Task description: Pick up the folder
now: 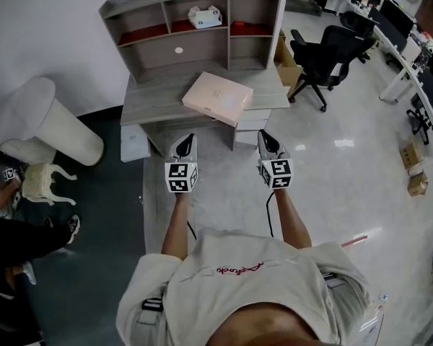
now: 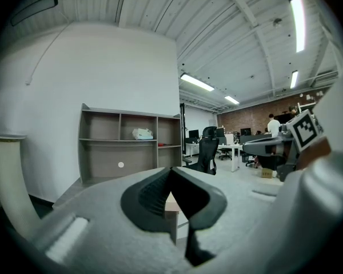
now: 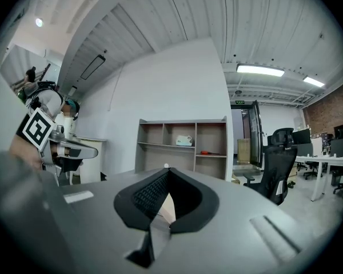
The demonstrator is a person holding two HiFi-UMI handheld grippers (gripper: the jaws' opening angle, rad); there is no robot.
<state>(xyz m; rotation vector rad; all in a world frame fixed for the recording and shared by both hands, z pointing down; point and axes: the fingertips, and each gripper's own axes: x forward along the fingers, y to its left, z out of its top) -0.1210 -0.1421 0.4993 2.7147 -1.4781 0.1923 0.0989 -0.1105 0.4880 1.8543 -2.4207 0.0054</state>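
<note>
Folder (image 1: pixel 218 98): untouched, lying on surface (image 1: pixel 155 96).
Left tool (image 1: pixel 186 143): closed, empty, short of folder.
Right tool (image 1: pixel 267 138): closed, empty.

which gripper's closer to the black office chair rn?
Right. The right gripper is short of the desk, the black office chair ahead on its right; the left gripper is beside it, on the side away from the chair.

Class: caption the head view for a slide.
Left gripper and right gripper, both shut, point toward the pink folder on the desk.
</note>
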